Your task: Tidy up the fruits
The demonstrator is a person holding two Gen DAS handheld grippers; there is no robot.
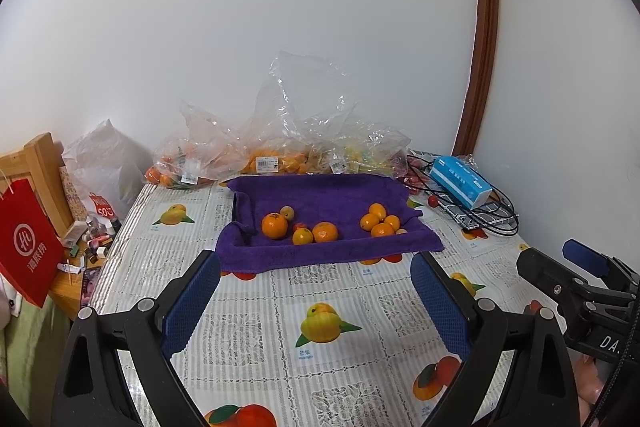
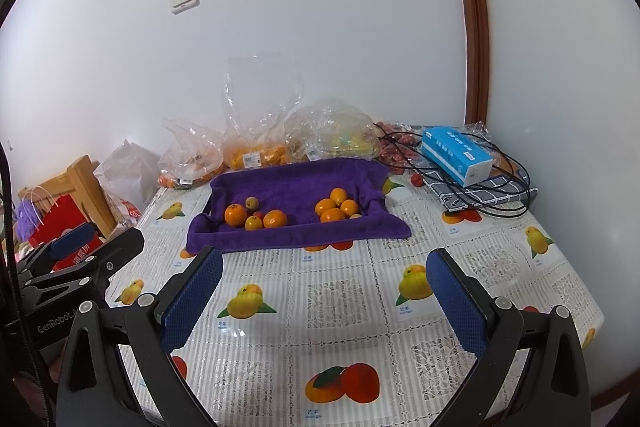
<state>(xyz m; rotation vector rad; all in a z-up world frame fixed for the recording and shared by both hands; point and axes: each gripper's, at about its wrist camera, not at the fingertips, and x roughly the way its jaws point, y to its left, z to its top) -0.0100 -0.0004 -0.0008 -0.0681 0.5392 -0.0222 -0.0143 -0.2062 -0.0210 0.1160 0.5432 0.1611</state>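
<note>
A purple towel (image 1: 328,195) (image 2: 296,183), shaped like a shallow tray, lies at the back of the table. On its left part sit three oranges (image 1: 274,225) (image 2: 235,215), a small brownish fruit (image 1: 285,213) (image 2: 251,203) and a tiny red one. A cluster of smaller oranges (image 1: 378,221) (image 2: 335,207) rests on its right part. My left gripper (image 1: 316,263) hovers open and empty over the tablecloth, just short of the towel's front edge. My right gripper (image 2: 324,257) is also open and empty, a little farther back and to the right of the left one.
Clear plastic bags of fruit (image 1: 272,155) (image 2: 256,147) line the wall behind the towel. A blue tissue box (image 1: 460,181) (image 2: 458,155), black cables and a loose red fruit (image 2: 417,179) sit at the back right. A red paper bag (image 1: 26,247) and a wooden chair stand off the table's left edge.
</note>
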